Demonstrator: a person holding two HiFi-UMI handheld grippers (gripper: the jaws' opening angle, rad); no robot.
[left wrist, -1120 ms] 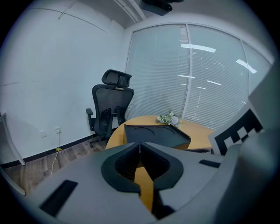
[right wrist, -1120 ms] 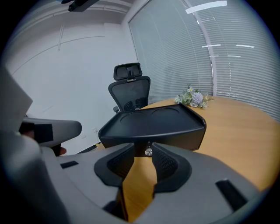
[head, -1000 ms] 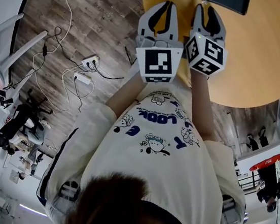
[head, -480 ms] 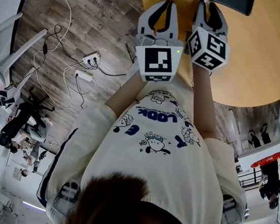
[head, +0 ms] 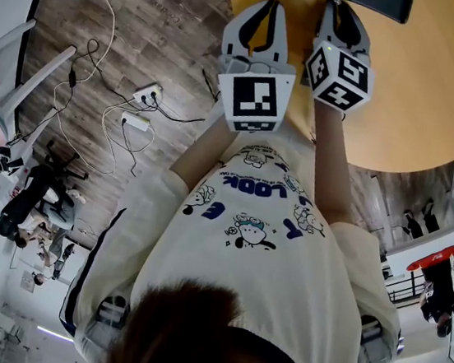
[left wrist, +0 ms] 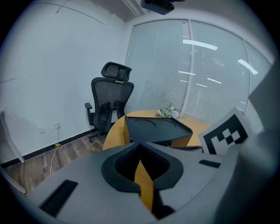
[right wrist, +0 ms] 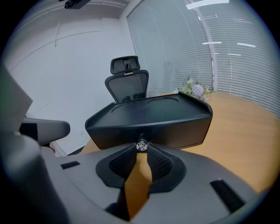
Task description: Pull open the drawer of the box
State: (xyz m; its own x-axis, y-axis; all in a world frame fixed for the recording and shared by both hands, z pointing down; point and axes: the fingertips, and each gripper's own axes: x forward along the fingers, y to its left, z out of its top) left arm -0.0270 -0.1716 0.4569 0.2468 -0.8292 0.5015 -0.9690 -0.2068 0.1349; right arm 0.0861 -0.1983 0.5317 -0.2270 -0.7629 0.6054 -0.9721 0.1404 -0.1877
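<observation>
**Left gripper** (head: 263, 17): grey plastic shell. Its jaws are closed tip to tip on nothing, at the table (head: 425, 95) edge near the left corner of the box (right wrist: 148, 114) and apart from it.

**Right gripper** (right wrist: 141, 152): the ribbed black pads appear to pinch the small, faceted, clear knob (right wrist: 141, 145) on the drawer (right wrist: 175, 131) front, with their very tips only.

**Box:** matte black, with a raised rim and two shallow round recesses on top. It stands on the smooth, round, orange table, and the drawer looks closed.

**Risks:**
- The glossy knob may slip from so shallow a grip if you pull off-axis.
- The box may slide toward you along with the drawer, since your left gripper does not brace it.
</observation>
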